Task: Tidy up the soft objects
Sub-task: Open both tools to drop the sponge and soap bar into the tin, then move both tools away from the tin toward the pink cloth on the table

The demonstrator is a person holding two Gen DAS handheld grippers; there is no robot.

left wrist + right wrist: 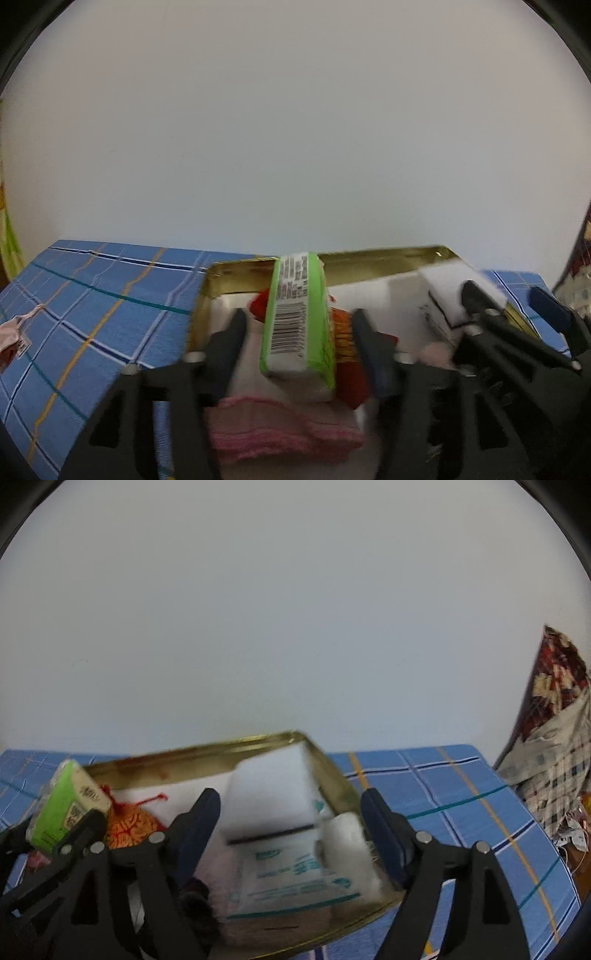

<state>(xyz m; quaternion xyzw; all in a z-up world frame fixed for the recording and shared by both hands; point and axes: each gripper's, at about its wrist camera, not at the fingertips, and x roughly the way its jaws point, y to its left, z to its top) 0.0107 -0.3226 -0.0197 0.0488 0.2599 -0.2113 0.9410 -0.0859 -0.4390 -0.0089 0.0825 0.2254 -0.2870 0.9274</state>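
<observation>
Two grippers spread wide over a gold tin (334, 775) already packed with soft goods.

Left gripper (299, 332) straddling a green tissue pack (295, 314), fingers clear on both sides, nothing pinched; pack propped at a tilt on the pile inside the tin, over a pink folded cloth (280, 428) and a red-orange knitted pouch (131, 825). Right gripper (291, 823) likewise agape around a white sponge block (273, 794), pads apart from it, block leaning in the tin's far corner above a white printed packet (295, 878). Probably all featherweight and squashy: tissue pack wrapped in slick film, best taken across its long flat sides near the middle, gently, lest it bulge or slide. Sponge likely springy, forgiving of a firm squeeze across its broad faces. Blue checked cloth (461, 812) under the tin; blur throughout, finer contacts hard to call.
</observation>
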